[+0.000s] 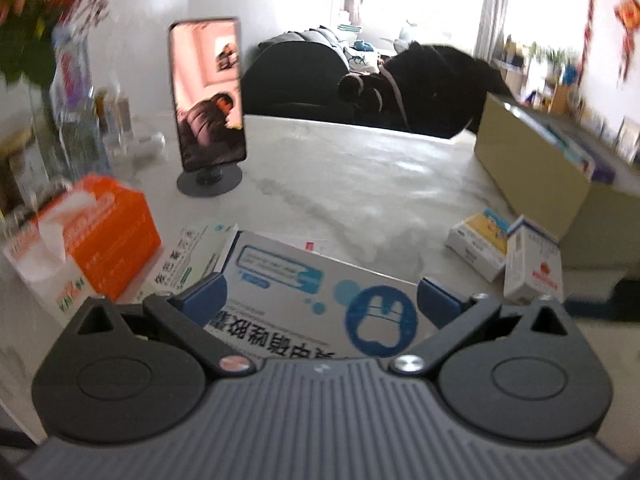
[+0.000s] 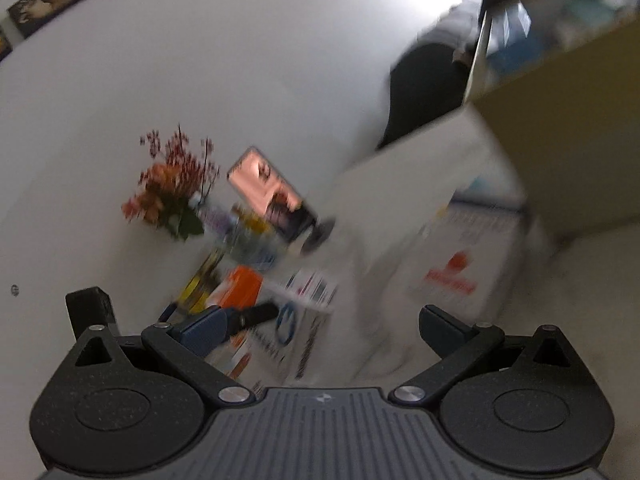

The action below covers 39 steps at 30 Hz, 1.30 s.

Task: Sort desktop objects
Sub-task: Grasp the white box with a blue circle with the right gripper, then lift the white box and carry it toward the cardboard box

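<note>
Several cardboard medicine packets remain loose on the pale marbled surface (image 1: 360, 184), so the sorting looks well short of finished. Chief among them is a flat white-and-blue medicine box with a round blue emblem (image 1: 320, 292), lying face up directly between the spread fingers of the left claw (image 1: 320, 300), which stands open and grips nothing; whether its blue pads touch the box edges cannot be told. The box's long axis runs slantwise across the left wrist view, from upper left to lower right, its print upside down to the camera and its emblem end nearer the claw's right finger. Tucked against its far left corner lies a white-and-green carton (image 1: 192, 252), beside an orange tissue box (image 1: 104, 232). Two small white cartons (image 1: 504, 252) sit well to the right, just before a tall yellowish open cardboard box (image 1: 532, 176) already holding some packets, probably the sorting bin. A phone on a round black stand (image 1: 208, 96) rises behind. The right claw (image 2: 320, 328) is open too and empty, its view blurred, with a white carton bearing a red mark (image 2: 460, 264) ahead.
</note>
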{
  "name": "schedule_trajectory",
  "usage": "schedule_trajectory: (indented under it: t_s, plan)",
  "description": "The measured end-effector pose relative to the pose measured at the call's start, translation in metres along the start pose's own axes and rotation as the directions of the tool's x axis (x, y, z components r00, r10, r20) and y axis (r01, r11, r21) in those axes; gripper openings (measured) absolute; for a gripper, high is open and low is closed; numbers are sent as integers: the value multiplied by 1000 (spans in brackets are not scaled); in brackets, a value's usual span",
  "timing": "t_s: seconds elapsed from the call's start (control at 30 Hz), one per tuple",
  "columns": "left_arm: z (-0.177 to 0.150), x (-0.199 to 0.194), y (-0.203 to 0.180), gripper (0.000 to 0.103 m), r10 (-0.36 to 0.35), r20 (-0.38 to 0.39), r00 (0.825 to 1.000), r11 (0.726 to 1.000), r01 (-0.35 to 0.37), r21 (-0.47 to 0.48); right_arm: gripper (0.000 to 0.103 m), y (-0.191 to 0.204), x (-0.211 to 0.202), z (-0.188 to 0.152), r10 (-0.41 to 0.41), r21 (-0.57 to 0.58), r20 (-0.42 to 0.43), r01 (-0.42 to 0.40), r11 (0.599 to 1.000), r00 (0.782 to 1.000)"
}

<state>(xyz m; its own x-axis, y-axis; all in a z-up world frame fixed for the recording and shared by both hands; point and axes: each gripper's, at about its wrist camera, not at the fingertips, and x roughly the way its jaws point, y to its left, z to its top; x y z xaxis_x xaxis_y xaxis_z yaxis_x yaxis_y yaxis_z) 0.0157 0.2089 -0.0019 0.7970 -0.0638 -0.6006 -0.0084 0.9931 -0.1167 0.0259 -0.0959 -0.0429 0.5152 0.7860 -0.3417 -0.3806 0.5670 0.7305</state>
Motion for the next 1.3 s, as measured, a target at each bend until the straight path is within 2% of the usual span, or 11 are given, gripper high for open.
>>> schedule_trajectory:
  t_s: [0.1, 0.23, 0.53, 0.6, 0.63, 0.67, 0.77, 0.9, 1.0, 1.1, 1.3]
  plan:
    - [-1, 0, 22, 103, -58, 6, 998, 993, 58, -107, 103, 1, 22, -4, 19, 52, -53, -16, 999, 998]
    - [-3, 2, 43, 103, -135, 21, 991, 967, 137, -216, 102, 7, 49, -8, 40, 70, -99, -33, 997, 994]
    - [-4, 11, 66, 103, -235, 58, 970, 908, 241, -342, 94, 22, 109, -9, -3, 34, -185, 9, 999, 983]
    - [-6, 13, 71, 103, -249, 61, 966, 900, 255, -354, 86, 23, 121, -8, -4, 35, -206, 12, 999, 978]
    - [-6, 15, 72, 103, -255, 62, 965, 898, 260, -356, 78, 23, 125, -8, -7, 30, -215, 13, 999, 976]
    - [-5, 15, 72, 103, -259, 63, 964, 897, 264, -355, 67, 23, 128, -8, -6, 27, -224, 12, 1000, 975]
    - [-5, 19, 72, 103, -266, 64, 962, 897, 272, -348, 49, 26, 132, -10, -16, 7, -221, 18, 1000, 975]
    - [-5, 22, 70, 103, -295, 66, 953, 886, 299, -353, 41, 33, 124, -9, 31, -17, -193, -35, 999, 981]
    - [-4, 24, 64, 103, -345, 78, 935, 867, 349, -356, 35, 44, 117, -6, 78, -60, -183, -90, 994, 980]
    - [-2, 23, 57, 103, -345, 85, 935, 872, 353, -338, 33, 53, 118, -6, 27, -137, -177, -51, 989, 984]
    - [3, 12, 54, 103, -344, 117, 932, 871, 363, -332, 32, 45, 107, -1, 33, -97, -124, -46, 994, 992]
